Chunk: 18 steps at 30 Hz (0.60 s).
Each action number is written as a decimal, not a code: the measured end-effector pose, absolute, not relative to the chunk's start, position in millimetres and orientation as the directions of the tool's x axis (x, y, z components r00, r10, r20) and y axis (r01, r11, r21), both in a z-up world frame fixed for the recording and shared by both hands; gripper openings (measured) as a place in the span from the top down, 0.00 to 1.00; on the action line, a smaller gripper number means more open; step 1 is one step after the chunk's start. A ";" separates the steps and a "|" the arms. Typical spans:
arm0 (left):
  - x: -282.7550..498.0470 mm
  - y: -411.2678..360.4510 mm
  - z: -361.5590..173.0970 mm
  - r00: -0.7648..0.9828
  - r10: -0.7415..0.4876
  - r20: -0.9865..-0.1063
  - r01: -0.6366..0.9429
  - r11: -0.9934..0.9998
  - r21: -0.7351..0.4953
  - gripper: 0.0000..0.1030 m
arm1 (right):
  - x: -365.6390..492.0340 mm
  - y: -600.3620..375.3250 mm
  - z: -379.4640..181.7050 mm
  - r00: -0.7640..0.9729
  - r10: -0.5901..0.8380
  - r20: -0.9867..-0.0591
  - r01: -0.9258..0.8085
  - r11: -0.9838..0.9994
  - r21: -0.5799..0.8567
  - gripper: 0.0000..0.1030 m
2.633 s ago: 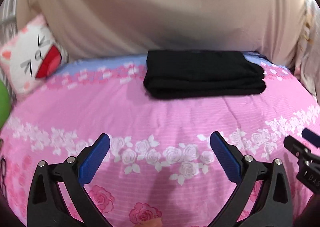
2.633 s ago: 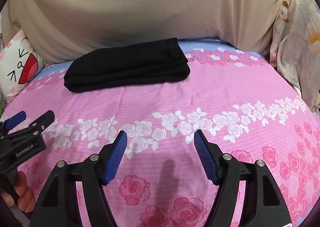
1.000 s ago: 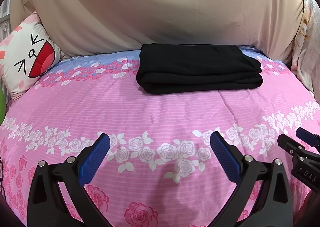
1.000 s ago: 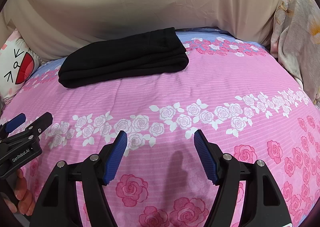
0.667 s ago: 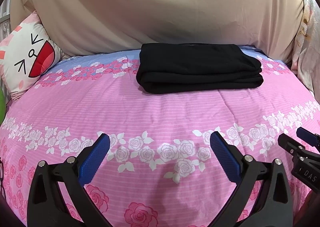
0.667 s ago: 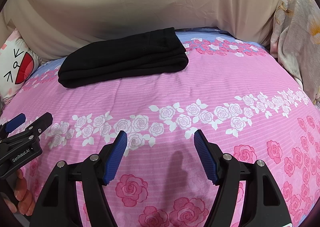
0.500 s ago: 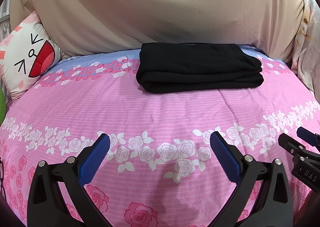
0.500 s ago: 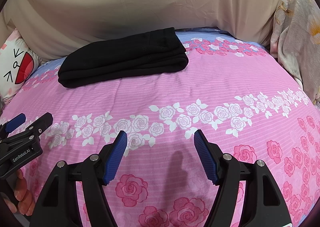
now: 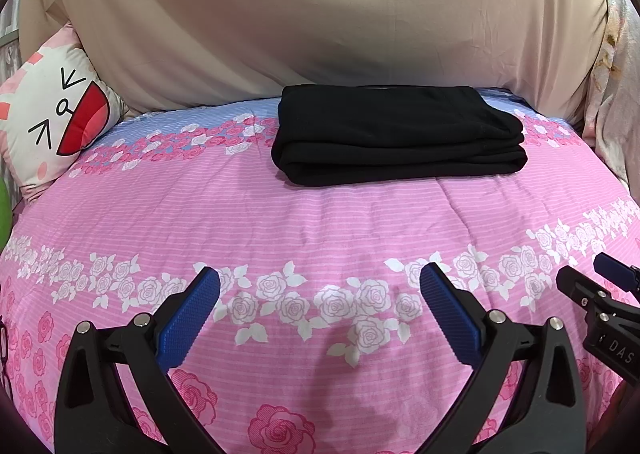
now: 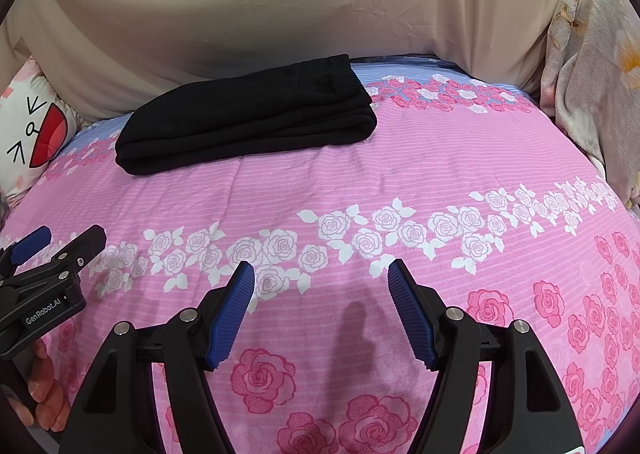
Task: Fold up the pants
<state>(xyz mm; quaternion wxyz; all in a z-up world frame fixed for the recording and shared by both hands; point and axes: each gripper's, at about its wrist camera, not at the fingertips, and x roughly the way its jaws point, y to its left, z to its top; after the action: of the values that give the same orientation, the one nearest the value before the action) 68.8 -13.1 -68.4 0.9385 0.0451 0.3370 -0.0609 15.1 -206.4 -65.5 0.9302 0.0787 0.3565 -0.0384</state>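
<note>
Black pants lie folded into a compact rectangle at the far side of the pink rose-print bed cover; they also show in the right wrist view. My left gripper is open and empty, hovering over the near part of the bed, well short of the pants. My right gripper is open and empty too, beside it to the right. Each gripper shows at the edge of the other's view: the right one, the left one.
A beige sheet hangs behind the bed. A cat-face pillow leans at the far left. A flowered blanket is piled at the right edge. A green object shows at the left border.
Since 2.6 s ago both grippers have shifted slightly and steadied; over the last second nothing has visibly moved. The pants lie folded throughout.
</note>
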 end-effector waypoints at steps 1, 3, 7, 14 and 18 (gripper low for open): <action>68.8 -13.0 -68.4 0.766 -0.083 -0.638 0.144 0.989 0.045 0.05 | 15.3 -206.6 -65.4 0.743 -0.015 -0.669 0.127 0.985 0.120 0.34; 68.8 -13.1 -68.3 0.765 -0.083 -0.638 0.144 0.989 0.044 0.05 | 15.4 -206.7 -65.7 0.742 -0.015 -0.670 0.127 0.985 0.119 0.34; 68.8 -12.8 -68.3 0.765 -0.084 -0.638 0.145 0.988 0.043 0.05 | 15.4 -206.8 -65.6 0.743 -0.014 -0.669 0.126 0.985 0.120 0.34; 68.5 -13.1 -68.3 0.765 -0.085 -0.638 0.147 0.988 0.044 0.05 | 15.6 -207.0 -66.0 0.742 -0.014 -0.670 0.125 0.985 0.119 0.34; 68.3 -13.8 -68.5 0.765 -0.085 -0.639 0.147 0.988 0.044 0.05 | 15.2 -207.4 -66.0 0.743 -0.015 -0.669 0.126 0.985 0.118 0.34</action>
<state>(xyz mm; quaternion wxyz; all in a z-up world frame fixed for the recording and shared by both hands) 68.3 -13.8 -68.5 0.9383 0.0456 0.3373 -0.0618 15.2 -207.4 -66.0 0.9302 0.0781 0.3566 -0.0379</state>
